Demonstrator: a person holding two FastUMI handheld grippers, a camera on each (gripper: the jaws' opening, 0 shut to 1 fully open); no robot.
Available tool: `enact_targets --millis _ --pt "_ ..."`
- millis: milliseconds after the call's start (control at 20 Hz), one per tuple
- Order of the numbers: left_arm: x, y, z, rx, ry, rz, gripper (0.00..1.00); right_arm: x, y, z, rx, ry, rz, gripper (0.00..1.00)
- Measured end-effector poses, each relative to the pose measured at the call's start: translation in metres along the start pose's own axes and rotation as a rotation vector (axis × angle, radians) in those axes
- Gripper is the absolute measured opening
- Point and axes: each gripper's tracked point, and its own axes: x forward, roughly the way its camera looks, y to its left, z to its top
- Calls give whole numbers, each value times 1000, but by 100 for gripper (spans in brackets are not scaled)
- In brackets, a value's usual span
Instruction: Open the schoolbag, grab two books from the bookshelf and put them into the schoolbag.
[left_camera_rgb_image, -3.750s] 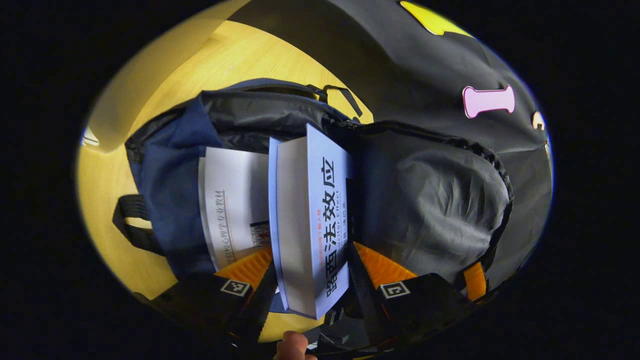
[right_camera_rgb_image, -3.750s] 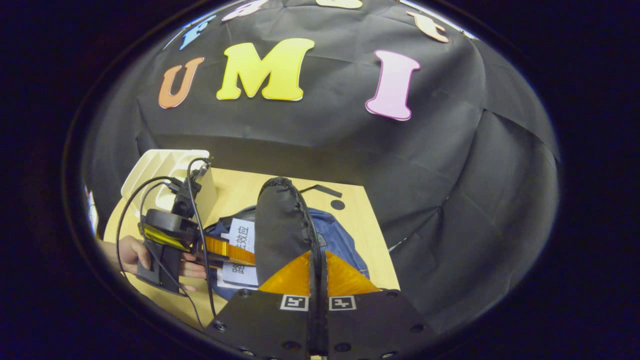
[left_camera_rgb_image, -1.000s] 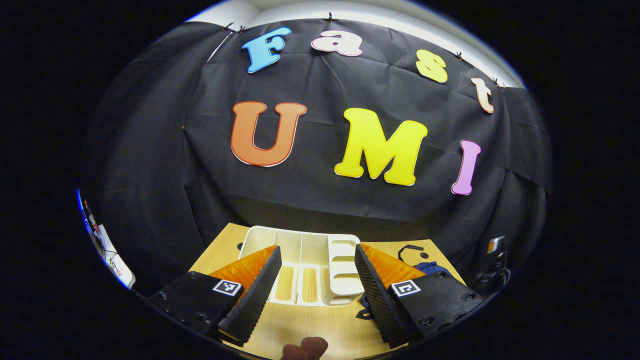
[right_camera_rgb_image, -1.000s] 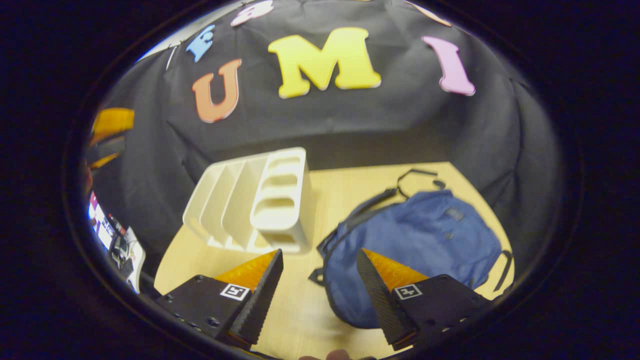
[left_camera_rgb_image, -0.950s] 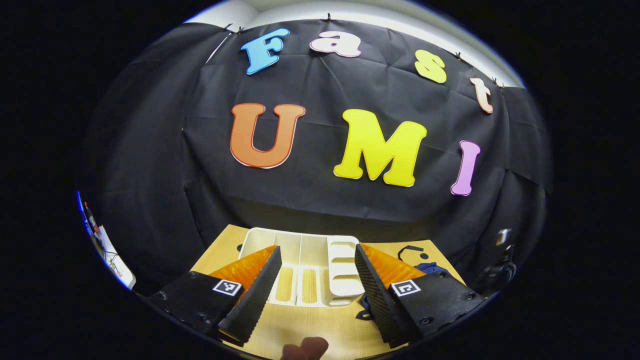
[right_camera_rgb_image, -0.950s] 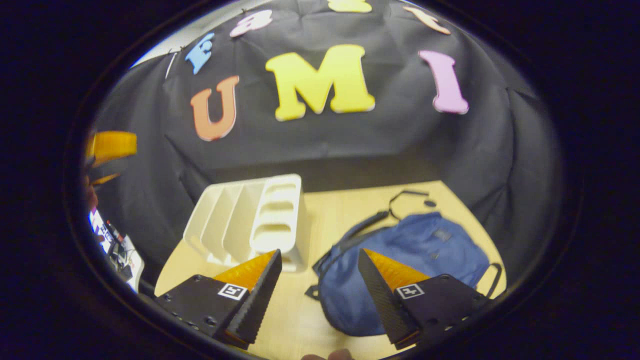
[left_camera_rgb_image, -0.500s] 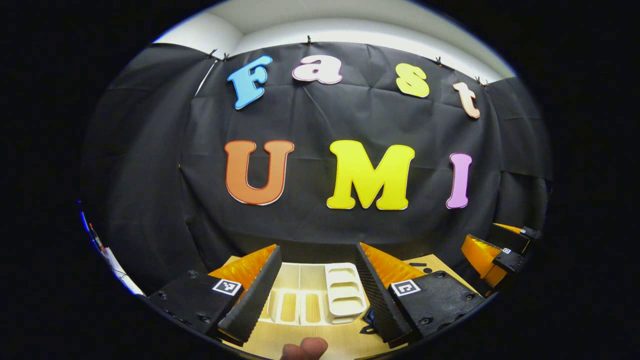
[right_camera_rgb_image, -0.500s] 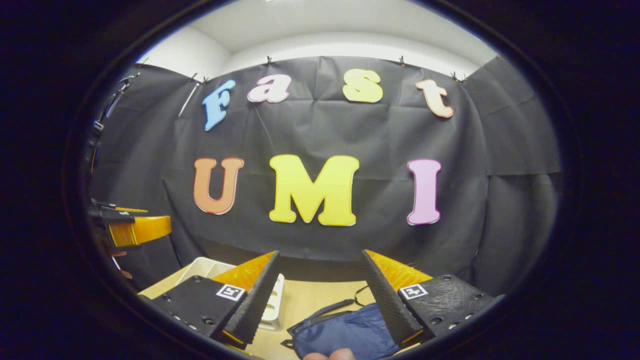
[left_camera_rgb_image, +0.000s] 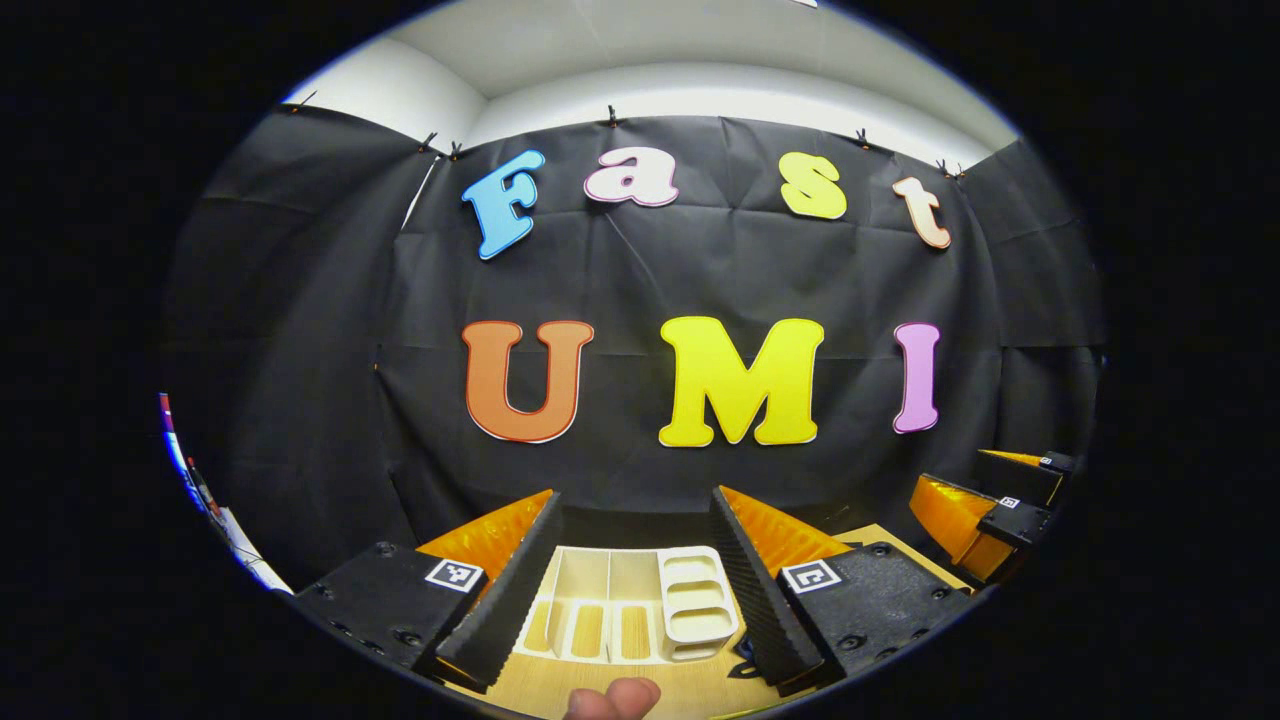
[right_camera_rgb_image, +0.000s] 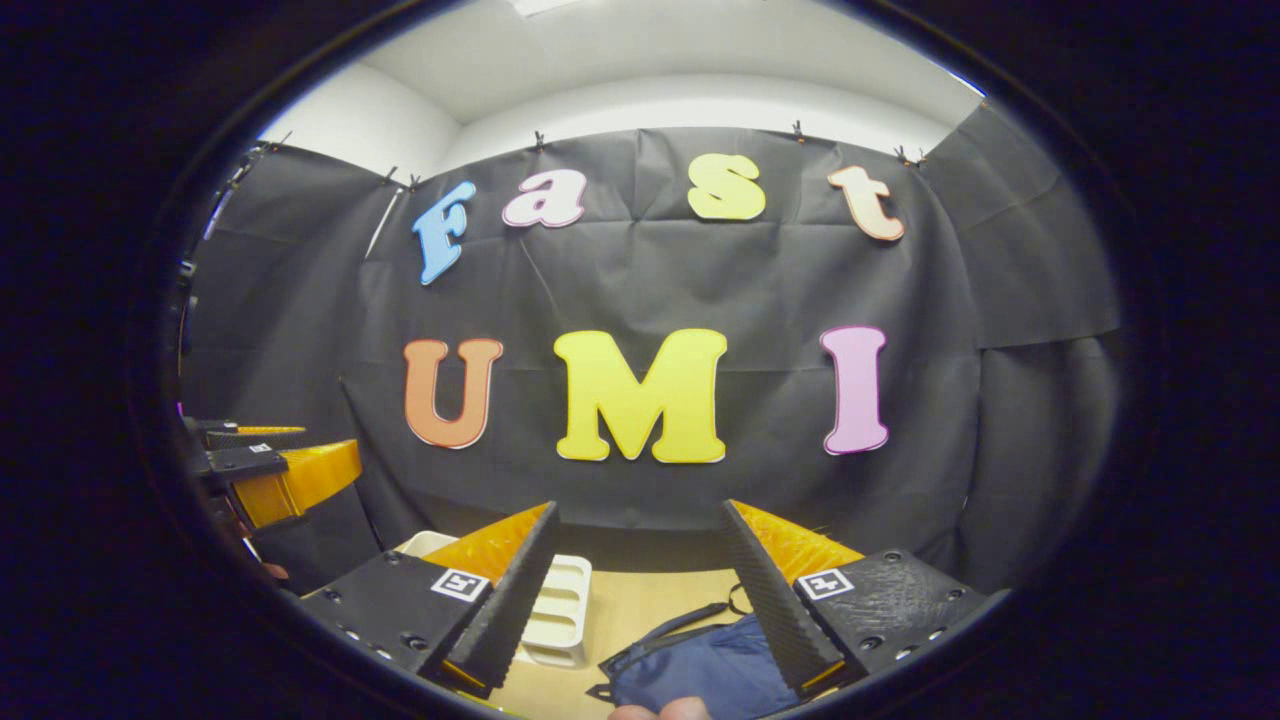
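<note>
We hold both tongs open and empty, raised level toward the wall, since nothing seems left to carry. The white shelf (left_camera_rgb_image: 640, 610) sits bookless between the left tongs (left_camera_rgb_image: 633, 585); the bag (right_camera_rgb_image: 700, 670) lies on the surface (right_camera_rgb_image: 640, 595) under the right tongs (right_camera_rgb_image: 640, 590).

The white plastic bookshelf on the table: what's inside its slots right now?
The white plastic bookshelf shows bare slots with the wooden table visible through its floor openings; no book stands there. The left gripper's black fingers cover its outer edges, so those parts can't be checked.
</note>
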Motion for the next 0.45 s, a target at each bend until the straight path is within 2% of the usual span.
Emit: enact_targets --millis 250,350,450 --pt "-3 -3 -1 5 -1 -4 93 1 3 2 -20 -12 5 97" --pt "-3 -2 0 6 -7 0 93 0 3 2 -20 -13 4 94" --pt "-3 -5 0 2 -8 -4 93 0 4 1 -19 -10 4 97"
